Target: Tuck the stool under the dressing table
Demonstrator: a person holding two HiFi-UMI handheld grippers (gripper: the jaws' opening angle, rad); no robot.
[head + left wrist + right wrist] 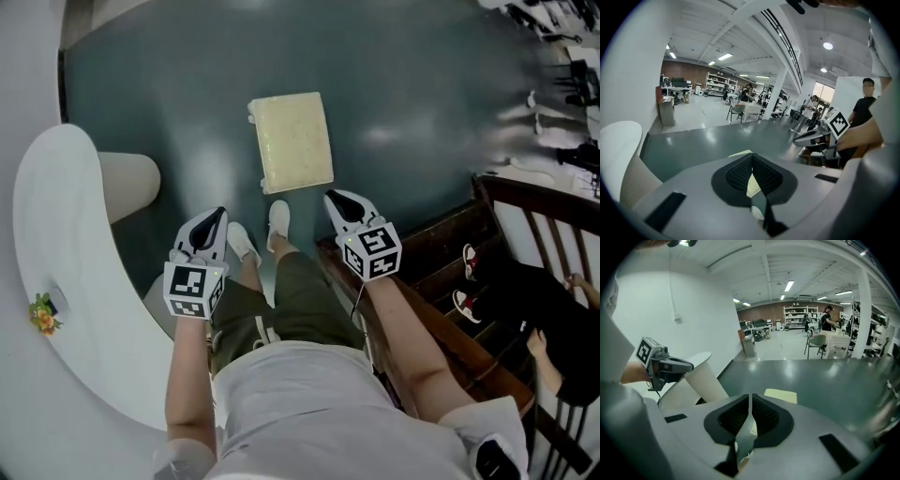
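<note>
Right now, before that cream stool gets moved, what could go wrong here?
Both the left gripper and right gripper are shut and empty; pushing the stool with closed jaws may skid it askew. The stool could knock the rounded base of the dressing table going in. The wooden furniture stands close on the person's right and might catch an elbow.

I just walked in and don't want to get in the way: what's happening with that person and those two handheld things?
A person stands over a cream-topped stool on the dark floor, with a left gripper and a right gripper in hand. Both grippers have their jaws together, hold nothing and are clear of the stool. The stool stands in the open just beyond the person's shoes, not yet under the white curved dressing table at the left.
</note>
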